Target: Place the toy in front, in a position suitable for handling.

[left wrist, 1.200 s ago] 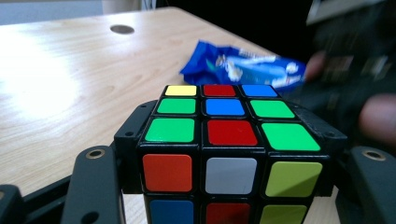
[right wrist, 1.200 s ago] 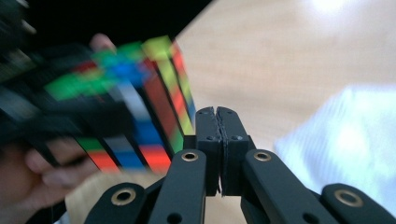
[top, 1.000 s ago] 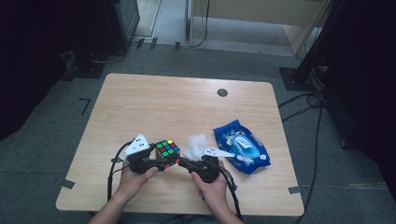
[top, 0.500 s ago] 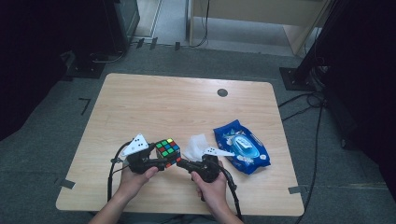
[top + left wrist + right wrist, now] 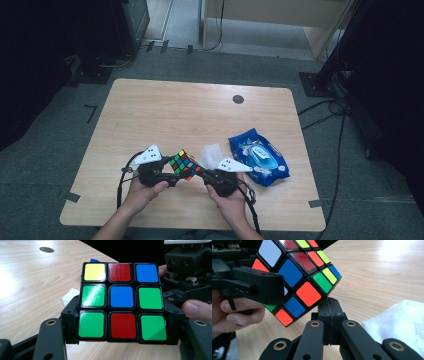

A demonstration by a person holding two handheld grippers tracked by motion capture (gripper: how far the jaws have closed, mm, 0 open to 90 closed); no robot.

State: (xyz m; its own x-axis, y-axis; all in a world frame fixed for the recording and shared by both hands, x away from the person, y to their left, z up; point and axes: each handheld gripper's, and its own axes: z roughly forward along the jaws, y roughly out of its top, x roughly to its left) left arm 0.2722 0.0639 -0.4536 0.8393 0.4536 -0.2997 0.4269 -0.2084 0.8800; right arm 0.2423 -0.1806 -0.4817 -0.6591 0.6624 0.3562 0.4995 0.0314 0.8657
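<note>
A scrambled Rubik's cube (image 5: 184,165) is held just above the table near its front edge. My left gripper (image 5: 175,172) is shut on it, one black jaw on each side of the cube (image 5: 121,301). The face toward the left gripper (image 5: 121,323) shows green, red, blue and one yellow tile. My right gripper (image 5: 202,175) comes in from the right, shut, with its joined tips (image 5: 329,312) right under the cube's (image 5: 299,277) lower corner. I cannot tell whether they touch. A jaw of the left gripper (image 5: 259,285) crosses the cube's side in the right gripper view.
A blue pack of wet wipes (image 5: 257,156) lies to the right of the hands. A white tissue (image 5: 212,151) lies between it and the cube. A black round cap (image 5: 238,99) sits in the wooden table (image 5: 200,120) at the back. Cables run over the floor.
</note>
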